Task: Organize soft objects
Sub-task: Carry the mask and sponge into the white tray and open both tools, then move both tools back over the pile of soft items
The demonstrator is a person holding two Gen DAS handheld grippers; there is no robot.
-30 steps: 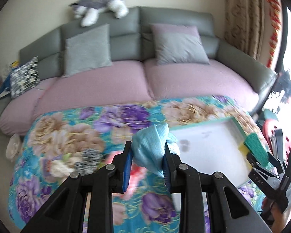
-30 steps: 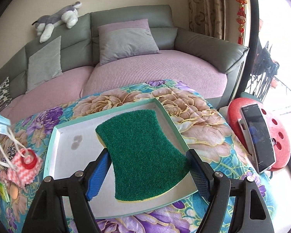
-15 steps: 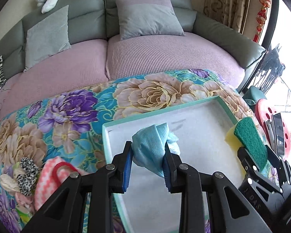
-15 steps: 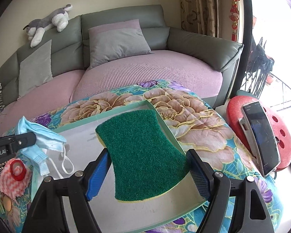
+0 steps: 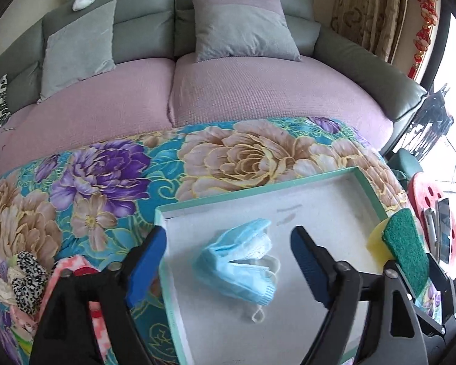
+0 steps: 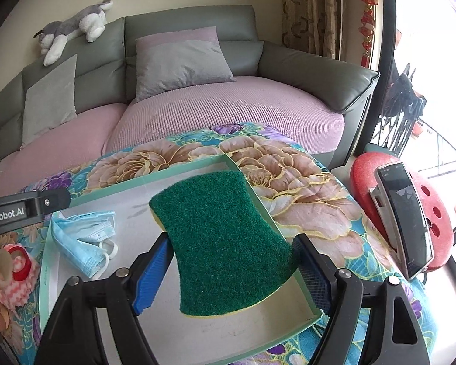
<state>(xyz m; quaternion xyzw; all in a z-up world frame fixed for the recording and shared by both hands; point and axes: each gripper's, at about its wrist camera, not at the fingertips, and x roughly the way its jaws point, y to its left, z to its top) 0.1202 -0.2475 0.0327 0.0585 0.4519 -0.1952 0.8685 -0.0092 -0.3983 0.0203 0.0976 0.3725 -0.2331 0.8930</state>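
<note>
Face mask (image 5: pixel 243 266), one, light blue, lies crumpled on the white floor of the tray (image 5: pixel 252 191), near its left wall, white ear loops trailing toward me. My left gripper (image 5: pixel 228 261) hangs over it with jaws opening wide; the mask sits between the blue pads but neither pad touches it. One tray only, shallow, green-rimmed, resting on the floral blanket (image 5: pixel 106 176).

My right gripper (image 6: pixel 232 269) holds one sponge (image 6: pixel 225 243), green scouring side up, yellow layer underneath. Both blue pads press its sides, and the jaws are easing apart slightly at this moment. The sponge hovers above the right half of the tray; from the left wrist view only its edge shows at the tray's right rim.

Left of the tray on the blanket: one pink-and-white knit piece with a red ring (image 6: pixel 18 263), one leopard-print scrunchie (image 5: pixel 27 276), and a few other soft bits too bunched to count.

Behind: one grey sofa (image 6: pixel 313 73) with two pink seat cushions, two grey pillows (image 5: pixel 243 29), one patterned pillow at the far left edge. One plush husky (image 6: pixel 73 27) lies on the backrest. One phone (image 6: pixel 405 219) leans on one red stool (image 6: pixel 434 210) to the right.
</note>
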